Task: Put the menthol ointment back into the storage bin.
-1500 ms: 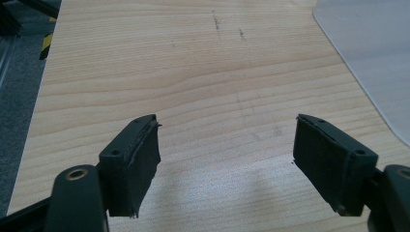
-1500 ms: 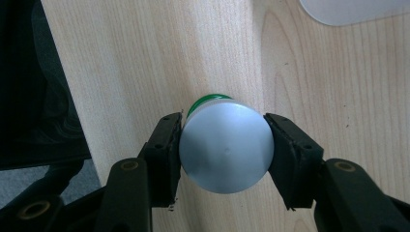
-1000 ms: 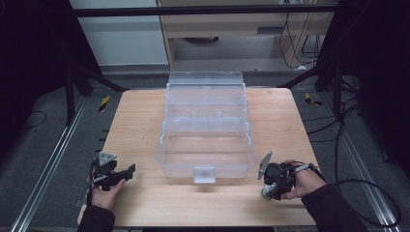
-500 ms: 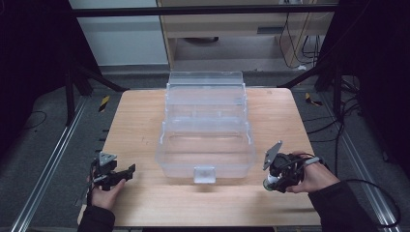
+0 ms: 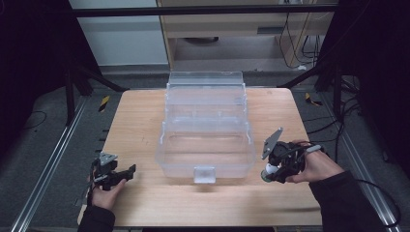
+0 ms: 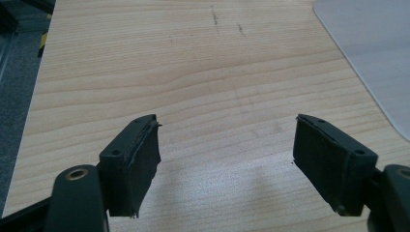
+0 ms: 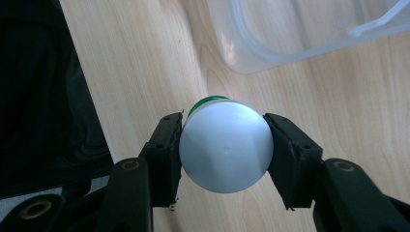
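Note:
My right gripper (image 7: 223,150) is shut on a small white round-topped bottle with a green band (image 7: 225,150), held above the wooden table (image 5: 203,198) to the right of the clear plastic box (image 5: 205,128). In the high view that gripper (image 5: 270,173) points down and left with the bottle (image 5: 267,170) at its tip. At the table's front left corner my left gripper (image 5: 129,170) lies low, and in its own view the jaws (image 6: 226,162) stand open over bare wood with nothing between them.
The clear tiered box with its lid folded back takes up the table's middle; its front latch (image 5: 204,174) faces me. A corner of the box (image 6: 372,43) reaches into the left gripper view. Dark frame posts and cables (image 5: 338,87) flank the table.
The right gripper has risen off the table with the bottle and drifted slightly right, away from the box. The left gripper has stayed where it was.

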